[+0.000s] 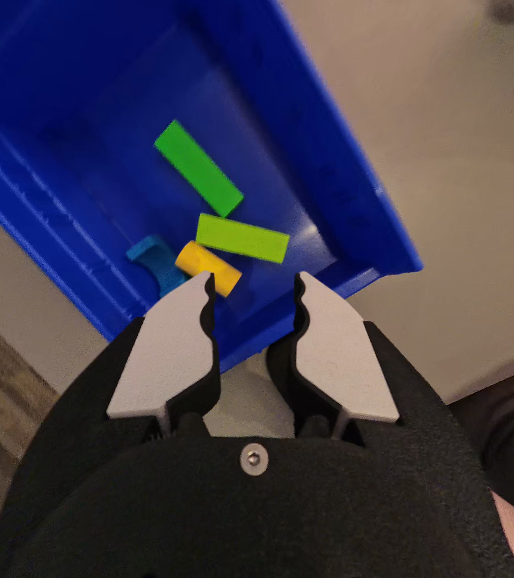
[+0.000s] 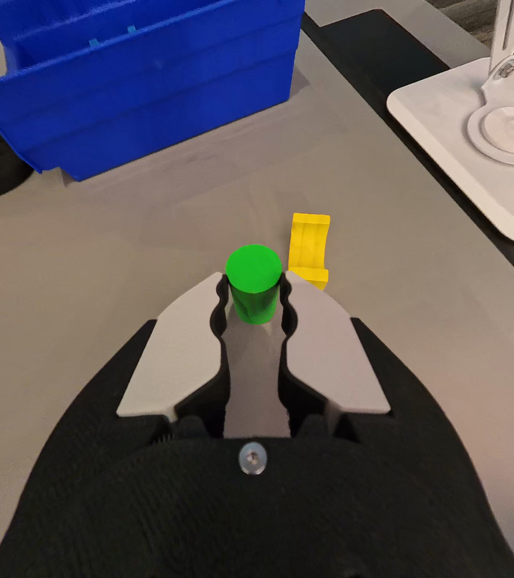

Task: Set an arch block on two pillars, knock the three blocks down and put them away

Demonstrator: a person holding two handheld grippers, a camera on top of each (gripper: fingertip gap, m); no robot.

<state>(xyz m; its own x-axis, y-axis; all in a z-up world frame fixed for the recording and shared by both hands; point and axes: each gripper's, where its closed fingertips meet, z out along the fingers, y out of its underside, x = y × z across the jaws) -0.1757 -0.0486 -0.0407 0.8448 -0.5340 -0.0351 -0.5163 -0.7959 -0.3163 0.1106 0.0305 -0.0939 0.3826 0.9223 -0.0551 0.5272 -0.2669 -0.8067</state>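
In the right wrist view my right gripper (image 2: 254, 276) has its fingertips tight against both sides of an upright green cylinder (image 2: 253, 269), which stands low on the grey table (image 2: 93, 281). A yellow arch block (image 2: 309, 247) lies on the table just right of it. In the left wrist view my left gripper (image 1: 254, 276) is open and empty above the near end of the blue bin (image 1: 61, 93). A yellow cylinder (image 1: 208, 267) lies in the bin just beyond the left fingertip.
The bin also holds a dark green bar (image 1: 197, 169), a light green bar (image 1: 243, 239) and a blue arch (image 1: 152, 259). In the right wrist view the bin (image 2: 143, 93) stands at the back left. A white stand base (image 2: 484, 140) sits at the right by the table edge. The tips of one gripper are about 30 cm away from the tips of the other. My left tips are about 30 cm from the yellow arch block (image 2: 309, 247), my right tips only 7 cm.
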